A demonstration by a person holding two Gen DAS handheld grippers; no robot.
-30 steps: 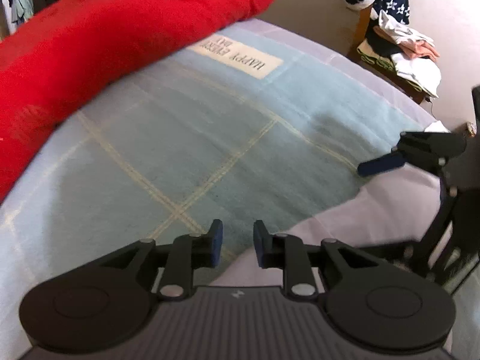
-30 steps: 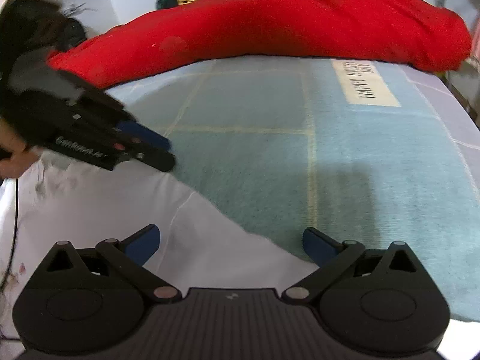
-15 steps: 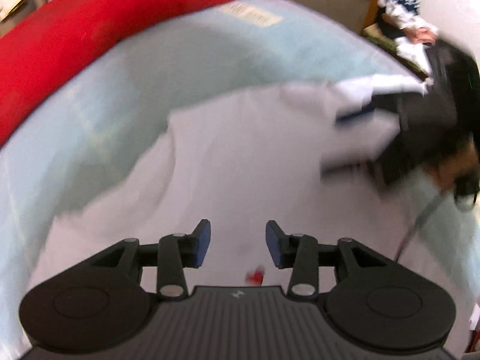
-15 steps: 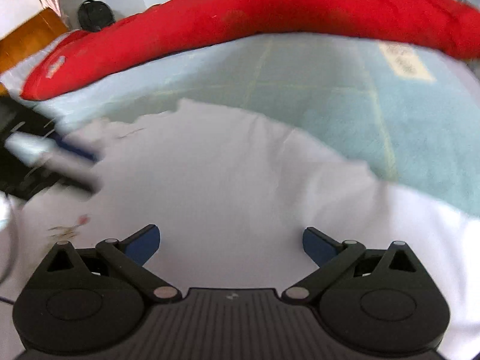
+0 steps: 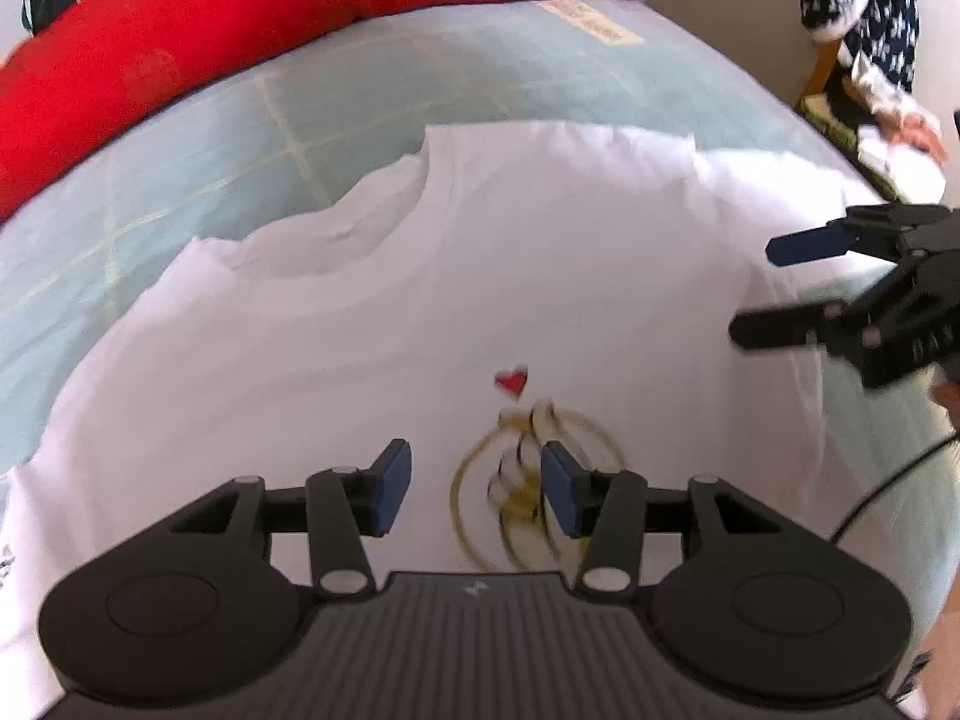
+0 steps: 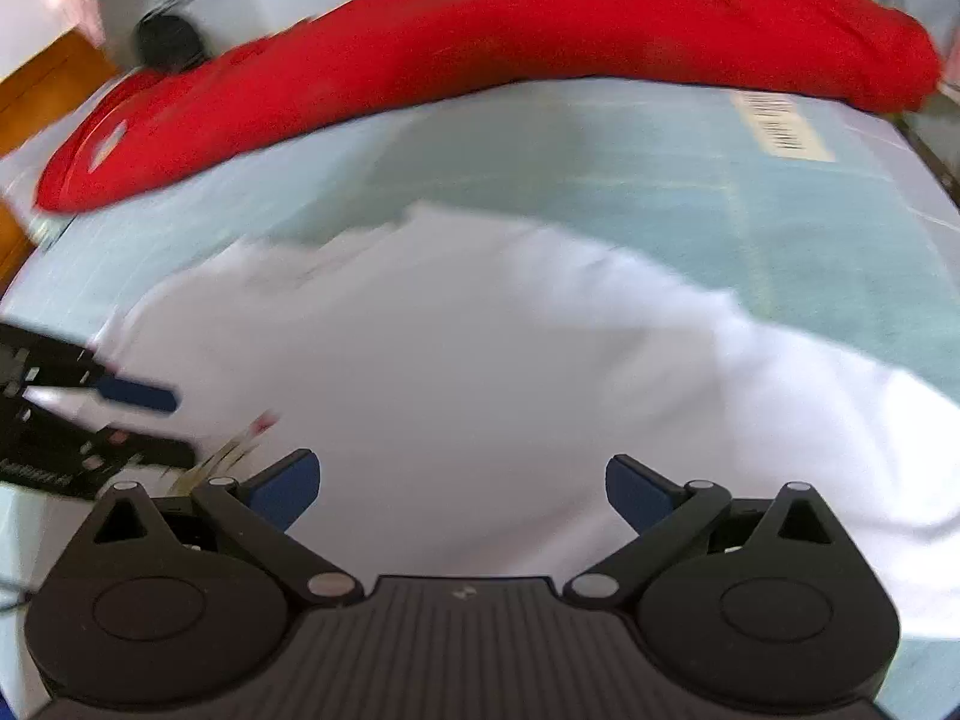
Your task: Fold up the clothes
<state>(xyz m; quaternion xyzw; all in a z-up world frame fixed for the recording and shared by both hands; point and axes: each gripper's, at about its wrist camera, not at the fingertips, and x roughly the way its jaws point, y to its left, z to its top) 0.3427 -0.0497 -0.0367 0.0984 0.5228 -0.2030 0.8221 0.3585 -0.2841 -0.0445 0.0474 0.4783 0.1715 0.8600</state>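
Fingers of the left gripper (image 5: 476, 493) are parting, their blue pads spreading with nothing pinched between them; only cloth is showing in the gap. Below them a white cotton T-shirt with a small red heart and a gold ring print (image 5: 480, 276) is lying spread flat, the print sitting at about one o'clock from the left gripper's tips and the neckline lying toward eleven o'clock. The right gripper (image 6: 461, 487) is holding its fingers wide apart, empty, above the same shirt; in the left wrist view it is reaching in from three o'clock. The shirt is resting on a pale blue checked blanket with a cream lettered label (image 5: 420, 78). At twelve o'clock a long red fabric bolster (image 5: 270, 18) is lying across the blanket's far edge. At two o'clock a pile of folded clothes (image 5: 882, 138) is sitting off the bed.
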